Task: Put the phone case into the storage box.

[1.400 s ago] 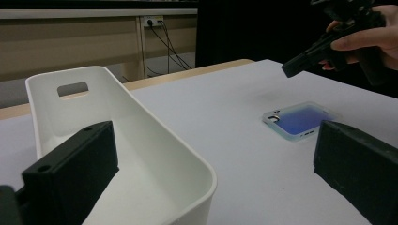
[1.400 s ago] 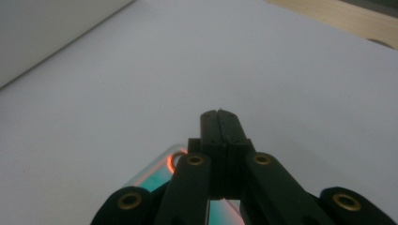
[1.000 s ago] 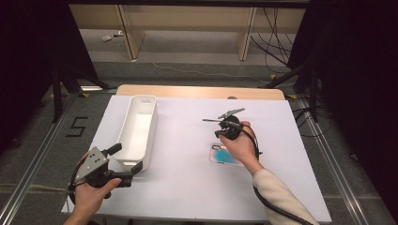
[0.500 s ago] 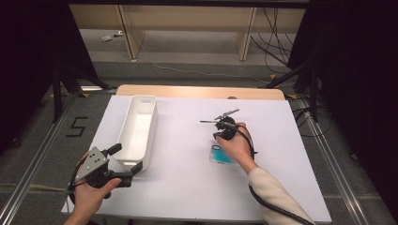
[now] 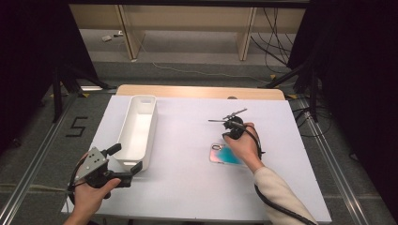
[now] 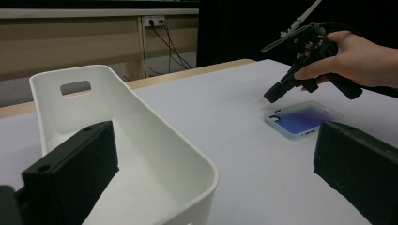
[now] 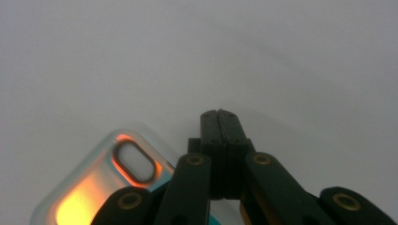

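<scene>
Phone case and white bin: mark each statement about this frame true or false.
1. The phone case lies flat on the table. True.
2. The white bin holds the phone case. False: the case lies on the table, apart from the bin.
3. The right gripper is shut with nothing between its jaws. True.
4. The left gripper is clamped shut. False: its jaws stand wide open beside the bin's near end.

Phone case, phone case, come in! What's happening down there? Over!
Right gripper shut, empty, tips just above the phone case. Left gripper open, astride the near end of the white bin. Case flat on the table, nothing in the way.
</scene>
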A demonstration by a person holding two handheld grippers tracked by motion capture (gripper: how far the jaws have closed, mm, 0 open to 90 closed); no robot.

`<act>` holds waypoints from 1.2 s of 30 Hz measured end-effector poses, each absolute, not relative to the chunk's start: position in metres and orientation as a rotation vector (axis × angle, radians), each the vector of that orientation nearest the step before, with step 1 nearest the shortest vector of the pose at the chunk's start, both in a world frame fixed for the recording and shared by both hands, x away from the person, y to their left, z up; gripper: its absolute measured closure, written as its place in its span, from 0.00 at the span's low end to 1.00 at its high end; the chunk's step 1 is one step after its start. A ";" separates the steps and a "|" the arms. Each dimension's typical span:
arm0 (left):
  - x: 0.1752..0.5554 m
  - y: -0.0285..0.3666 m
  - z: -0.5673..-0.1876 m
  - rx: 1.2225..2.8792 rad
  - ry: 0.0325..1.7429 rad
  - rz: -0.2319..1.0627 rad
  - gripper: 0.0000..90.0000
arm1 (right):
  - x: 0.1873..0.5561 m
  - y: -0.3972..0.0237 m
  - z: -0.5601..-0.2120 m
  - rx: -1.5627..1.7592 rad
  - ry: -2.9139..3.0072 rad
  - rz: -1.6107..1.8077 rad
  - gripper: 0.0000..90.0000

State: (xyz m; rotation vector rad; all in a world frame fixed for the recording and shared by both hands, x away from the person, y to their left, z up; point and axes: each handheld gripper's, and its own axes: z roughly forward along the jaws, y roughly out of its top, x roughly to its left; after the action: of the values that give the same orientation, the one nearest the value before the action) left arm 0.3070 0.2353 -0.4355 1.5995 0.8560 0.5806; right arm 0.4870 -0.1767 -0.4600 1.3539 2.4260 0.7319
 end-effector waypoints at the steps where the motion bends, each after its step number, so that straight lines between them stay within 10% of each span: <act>1: 0.308 0.235 -0.436 1.595 0.854 0.578 0.00 | 0.486 -0.182 -0.459 1.363 2.421 0.729 1.00; 36: 0.307 0.234 -0.435 1.600 0.858 0.584 0.00 | 0.474 -0.208 -0.466 1.454 2.444 0.635 1.00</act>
State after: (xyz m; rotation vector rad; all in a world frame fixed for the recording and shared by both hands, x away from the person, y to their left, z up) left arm 0.3069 0.2341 -0.4351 1.5999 0.8578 0.5835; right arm 0.4744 -0.2077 -0.4655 1.4543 2.4442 0.6350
